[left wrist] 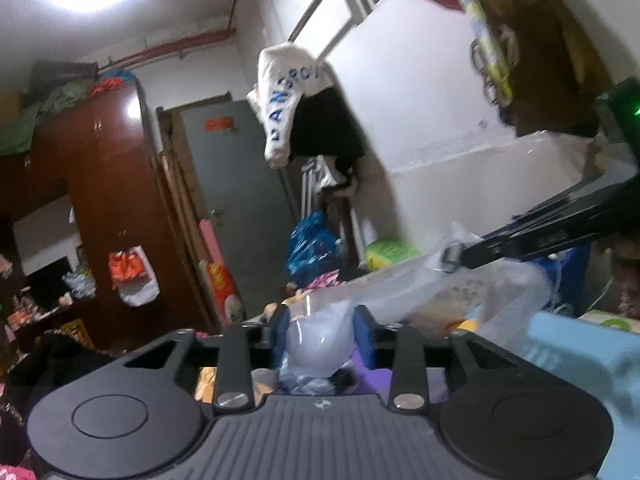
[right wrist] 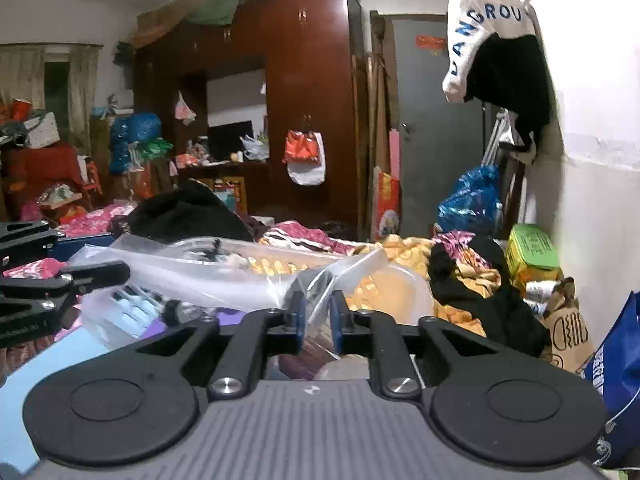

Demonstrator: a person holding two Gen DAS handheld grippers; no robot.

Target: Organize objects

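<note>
Hanging white garment (right wrist: 476, 28) lettered "DANGROU", both tools gripping clear plastic bag (right wrist: 224, 276)

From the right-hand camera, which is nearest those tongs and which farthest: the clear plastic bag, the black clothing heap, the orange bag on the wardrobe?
1. Clear plastic bag: pinched between the right tongs, dead centre.
2. Black clothing heap: on the bed, behind and left.
3. Orange bag: hanging on the wardrobe at the room's far side.
</note>
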